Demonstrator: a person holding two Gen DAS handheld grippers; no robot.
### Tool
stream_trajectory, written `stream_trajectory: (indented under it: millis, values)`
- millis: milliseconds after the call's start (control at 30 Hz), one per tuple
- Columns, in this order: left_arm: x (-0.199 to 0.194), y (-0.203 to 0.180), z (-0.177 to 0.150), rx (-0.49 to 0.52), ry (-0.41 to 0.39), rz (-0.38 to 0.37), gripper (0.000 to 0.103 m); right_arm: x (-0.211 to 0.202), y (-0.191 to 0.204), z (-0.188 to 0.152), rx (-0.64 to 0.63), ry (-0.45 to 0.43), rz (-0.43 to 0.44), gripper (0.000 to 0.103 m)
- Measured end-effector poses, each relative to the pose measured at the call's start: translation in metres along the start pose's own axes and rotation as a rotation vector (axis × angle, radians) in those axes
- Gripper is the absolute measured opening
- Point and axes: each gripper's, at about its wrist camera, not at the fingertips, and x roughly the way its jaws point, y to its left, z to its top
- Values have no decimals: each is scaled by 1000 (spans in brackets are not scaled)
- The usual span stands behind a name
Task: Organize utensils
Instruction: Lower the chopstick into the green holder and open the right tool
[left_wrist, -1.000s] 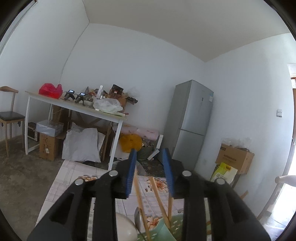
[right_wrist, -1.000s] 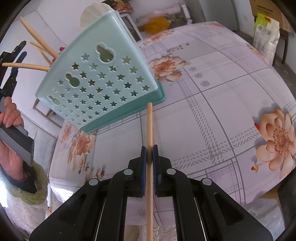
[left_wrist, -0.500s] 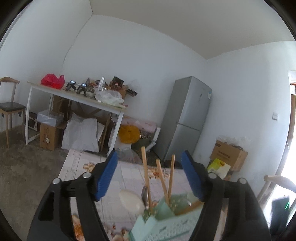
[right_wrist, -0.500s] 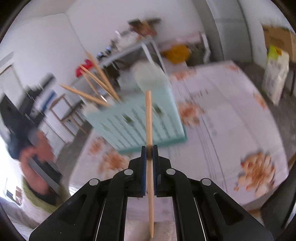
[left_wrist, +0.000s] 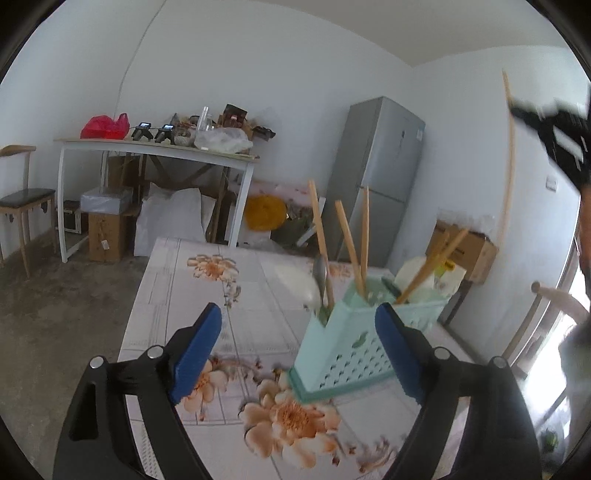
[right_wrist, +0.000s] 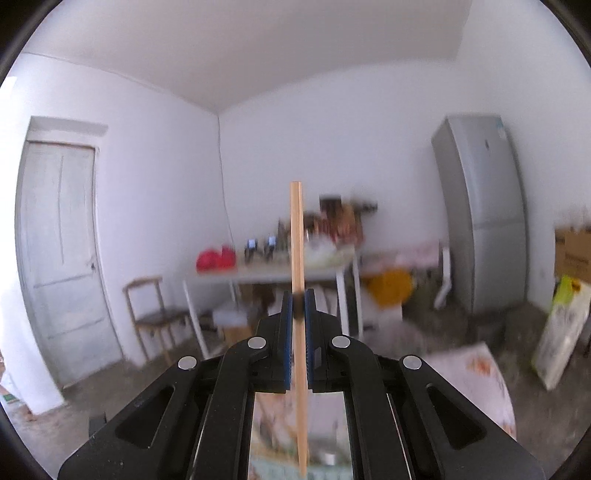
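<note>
My left gripper (left_wrist: 297, 345) has nothing between its blue pads (left_wrist: 195, 341) and the jaws are opening wide; it points at the near corner of the mint-green utensil holder (left_wrist: 343, 350), which stands on the floral tablecloth (left_wrist: 221, 291) just past the fingertips, not touched. In the holder, left to right: a white spoon (left_wrist: 301, 286), a metal spoon (left_wrist: 320, 271), three wooden chopsticks (left_wrist: 349, 247) leaning in the near compartment, two more chopsticks (left_wrist: 432, 266) slanting out of the far one. At the top right of this view my right gripper (left_wrist: 550, 129) is a dark blur, high over the holder, with a long chopstick (left_wrist: 509, 162) hanging down from it.

In the right wrist view that gripper (right_wrist: 298, 317) is clamped tight on the single chopstick (right_wrist: 297, 236), held about mid-length and upright, tip well clear of the pads.

Risks, as I judge them:
- The chopstick is pinched at one narrow point — a quick swing could pivot it or let it slip.
- The holder looks light and already bristles with sticks; coming down off-line could snag them or tip it, since my left jaws are not bracing it.
- The lower tip could miss the slot and hit the rim.

Views: only the left camera shows the holder whole with its contents; in the right view it is at most a green blur at the bottom edge. Only the right shows the grip itself, plus the door (right_wrist: 62, 258).
</note>
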Motion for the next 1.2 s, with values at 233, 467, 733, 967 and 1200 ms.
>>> stream_trajectory:
  millis: [233,467,733,967,1200]
  values:
    - [9,-3,-10,21,26,-15,85,50,8,-5,29,-43,74,4]
    - [12,1,-15,38,32,-8,86,96,12,-53,13,78,99,4]
    - [15,11,-16,22,36,7,87,113,9,-86,22,165,95,4]
    - [14,12,-17,20,36,14,87,104,16,-96,11,192,87,4]
    - [14,9,-15,27,24,27,88,102,17,-110,1,226,91,5]
